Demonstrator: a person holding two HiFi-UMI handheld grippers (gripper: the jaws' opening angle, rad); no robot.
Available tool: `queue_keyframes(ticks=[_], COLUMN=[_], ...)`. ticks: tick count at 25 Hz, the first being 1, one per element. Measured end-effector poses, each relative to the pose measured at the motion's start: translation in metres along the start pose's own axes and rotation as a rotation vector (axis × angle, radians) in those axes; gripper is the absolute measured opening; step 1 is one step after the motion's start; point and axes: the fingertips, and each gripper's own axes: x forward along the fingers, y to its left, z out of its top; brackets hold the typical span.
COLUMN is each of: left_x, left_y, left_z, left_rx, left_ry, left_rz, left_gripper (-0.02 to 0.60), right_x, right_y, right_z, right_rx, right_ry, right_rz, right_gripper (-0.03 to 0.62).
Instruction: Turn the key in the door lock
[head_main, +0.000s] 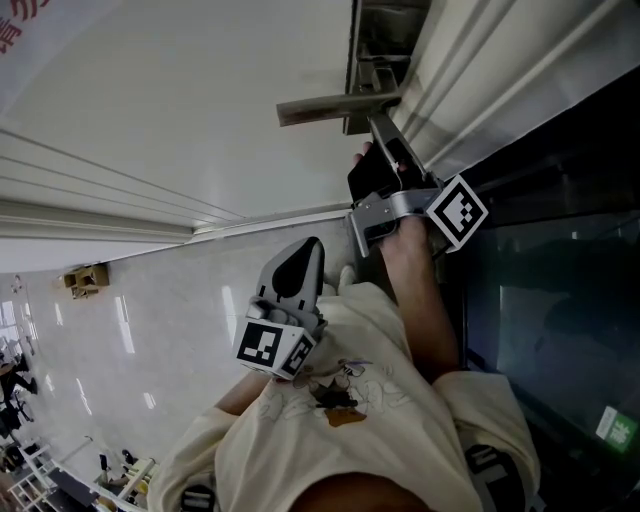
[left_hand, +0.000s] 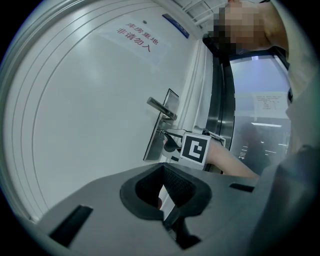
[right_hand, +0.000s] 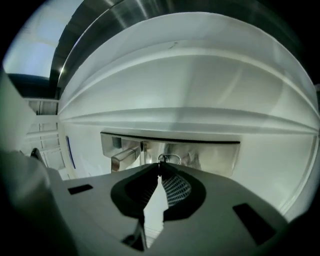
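Right gripper pinching the key at the lock, left gripper idle

Low centre of the head view, the left gripper (head_main: 308, 250) sat near the chest, jaws together, empty. Above it the right gripper (head_main: 378, 125) hid the key (right_hand: 161, 163); only its own view showed narrow jaws clamping it at the lock plate (right_hand: 215, 152), right of the handle (right_hand: 124, 158).

1. Head view: from the person's head, facing steeply down along the white door (head_main: 150, 100) to the floor (head_main: 150, 330).
2. Left gripper view: set back from the door, facing it about level, taking in the lock plate (left_hand: 155, 137) and right gripper (left_hand: 169, 141).
3. Right gripper view: very near the lock plate, facing it with the picture rolled sideways, the key (right_hand: 161, 161) at its jaw tips.
4. All 3 views share the door handle (head_main: 330, 107).
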Motion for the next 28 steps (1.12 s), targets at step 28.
queue_keyframes(ticks=[28], left_x=[-0.003], left_y=[0.006], left_z=[-0.002], left_rx=[-0.008], left_ry=[-0.011], left_rz=[0.037], left_gripper=[0.005], right_x=[-0.070], right_y=[-0.007], right_z=[-0.038], right_rx=[-0.568], right_ry=[0.244], right_rz=[0.062], right_gripper=[0.008])
